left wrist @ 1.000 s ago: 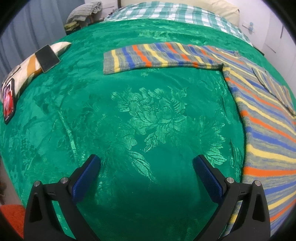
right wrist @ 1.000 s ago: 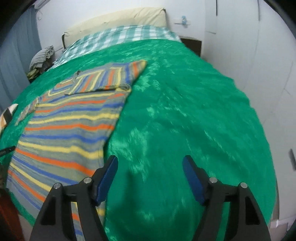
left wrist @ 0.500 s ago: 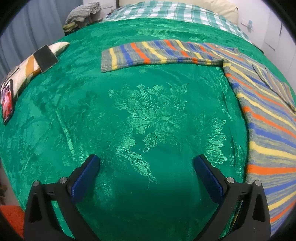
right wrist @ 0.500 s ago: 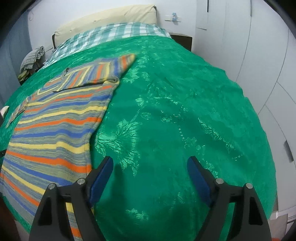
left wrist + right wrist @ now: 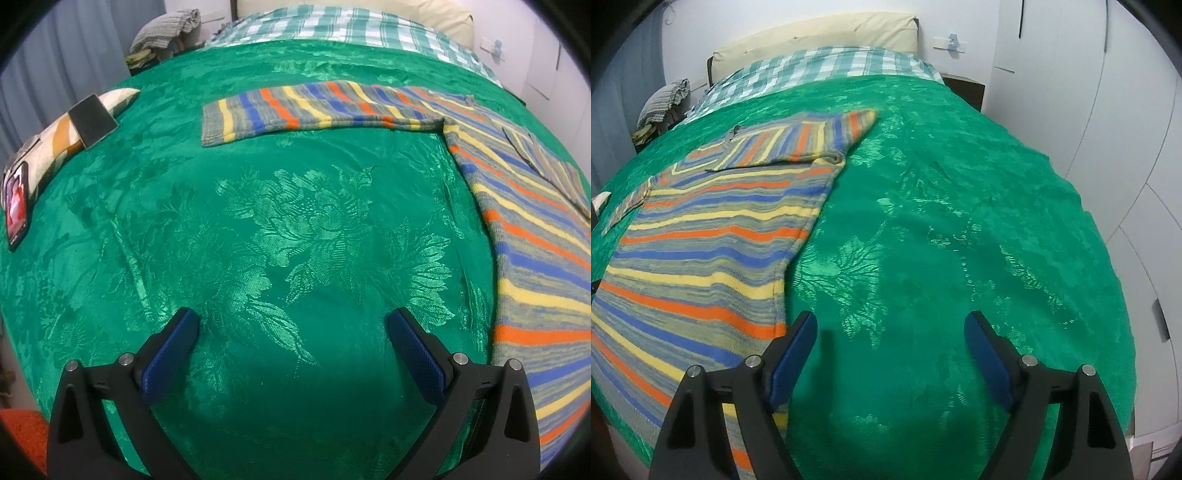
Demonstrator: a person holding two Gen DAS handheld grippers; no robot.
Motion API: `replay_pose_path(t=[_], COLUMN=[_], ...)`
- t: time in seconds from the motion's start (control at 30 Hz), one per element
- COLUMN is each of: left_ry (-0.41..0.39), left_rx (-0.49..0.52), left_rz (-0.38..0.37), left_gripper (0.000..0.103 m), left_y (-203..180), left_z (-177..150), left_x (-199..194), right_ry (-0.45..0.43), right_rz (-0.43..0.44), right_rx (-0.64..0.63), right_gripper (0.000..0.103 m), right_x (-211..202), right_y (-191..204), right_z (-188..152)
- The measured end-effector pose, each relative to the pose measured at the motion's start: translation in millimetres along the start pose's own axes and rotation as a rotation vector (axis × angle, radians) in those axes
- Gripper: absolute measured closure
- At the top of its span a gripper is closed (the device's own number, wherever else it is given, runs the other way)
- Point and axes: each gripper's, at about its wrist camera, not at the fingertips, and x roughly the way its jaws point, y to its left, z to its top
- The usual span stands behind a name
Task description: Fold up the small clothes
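Green floral-damask bedspread (image 5: 295, 229) filling both views, spread over the bed. Striped knit sweater in grey, blue, orange and yellow (image 5: 701, 251) lying flat on it: left half of the right wrist view, right edge of the left wrist view (image 5: 535, 240). One long striped sleeve (image 5: 314, 110) stretched out leftward across upper centre of the left view; the other sleeve (image 5: 798, 142) folded in over the chest, upper left-centre of the right view. Left gripper (image 5: 291, 332) at bottom centre, blue-padded fingers (image 5: 170, 354) spread wide, nothing between them, over bare bedspread. Right gripper (image 5: 886, 332) at bottom centre, fingers equally wide apart, empty, left finger (image 5: 792, 350) overlapping the sweater hem edge in frame; contact cannot be told. Lit smartphone (image 5: 16, 206) at far left edge. Dark flat rectangle (image 5: 92, 120) on a cream-and-orange pillow (image 5: 66, 136), upper left. Teal checked sheet (image 5: 820, 70) at top.
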Motion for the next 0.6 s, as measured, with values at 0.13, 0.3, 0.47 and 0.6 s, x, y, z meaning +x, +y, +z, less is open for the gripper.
replay_pose_path(t=[0.13, 0.3, 0.47, 0.6], left_ry=[0.0, -0.001, -0.002, -0.003], left_rx=[0.0, 0.0, 0.001, 0.001], left_rz=[0.0, 0.001, 0.001, 0.001], left_gripper=[0.0, 0.0, 0.0, 0.0], left_y=[0.1, 0.1, 0.2, 0.0], left_z=[0.1, -0.1, -0.2, -0.3], left_x=[0.0, -0.1, -0.2, -0.2], right_ry=[0.004, -0.006, -0.013, -0.016], right_rz=[0.001, 0.001, 0.001, 0.001], right_rx=[0.009, -0.013, -0.029, -0.027], right_gripper=[0.022, 0.022, 0.022, 0.022], right_x=[1.0, -0.8, -1.8, -2.2], right_y=[-1.8, 2.8, 6.7, 7.1], right_z=[-0.1, -0.3, -0.8, -0.9])
